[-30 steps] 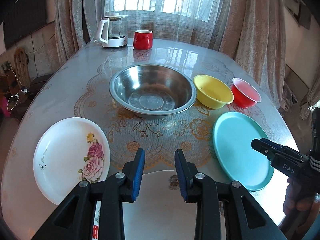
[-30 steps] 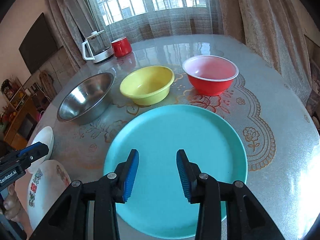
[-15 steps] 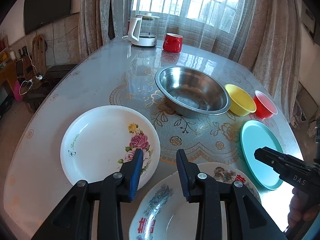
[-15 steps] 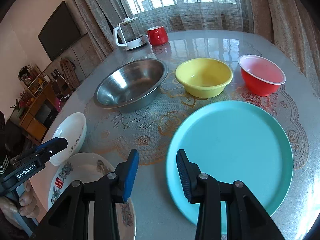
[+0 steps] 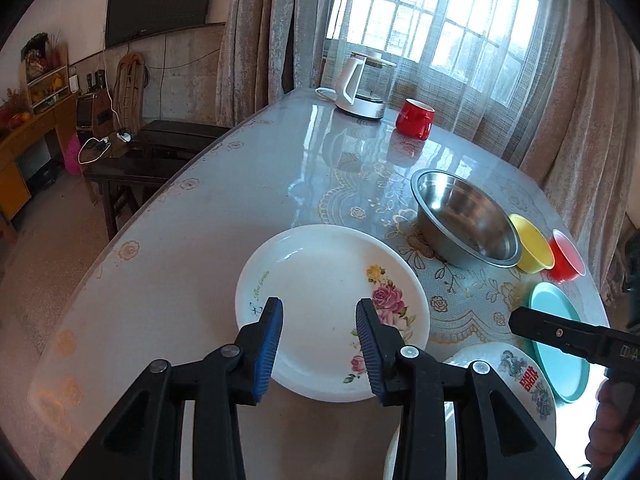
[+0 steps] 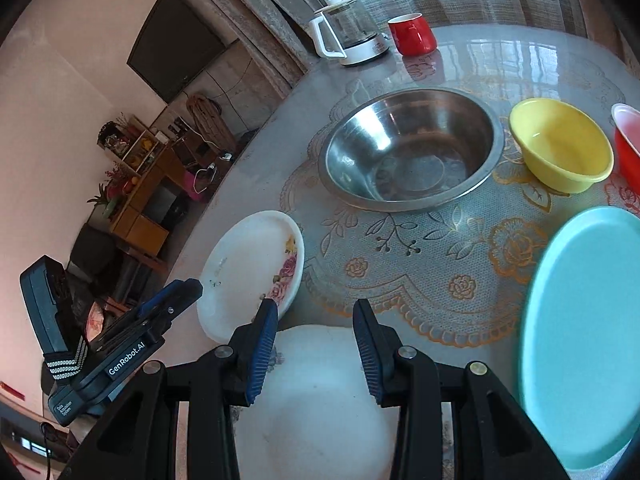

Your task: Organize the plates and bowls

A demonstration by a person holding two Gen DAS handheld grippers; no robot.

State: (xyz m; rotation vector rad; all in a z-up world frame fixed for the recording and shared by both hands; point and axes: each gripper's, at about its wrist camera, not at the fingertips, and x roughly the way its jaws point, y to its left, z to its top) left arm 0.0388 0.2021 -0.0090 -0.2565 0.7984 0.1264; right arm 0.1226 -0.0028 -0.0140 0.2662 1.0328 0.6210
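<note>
Two grippers hang over the near edge of the table, each with nothing between its blue pads. The left gripper is over the near part of the rose plate, its jaws apart and opening, not touching the plate. The right gripper hovers with jaws apart over the patterned plate, which lies at the table's near edge just beside the rose plate; whether the two rims touch cannot be told. In the left view the right gripper's dark finger reaches in from the right above that patterned plate, with part of a hand below it. To the right lies the teal plate, flat on the lace mat. Farther back stand three bowls in a row: the steel bowl, the yellow bowl close beside it, and the red bowl against the yellow one. At the far edge, by the curtained window, stand a red mug and a white kettle.
</note>
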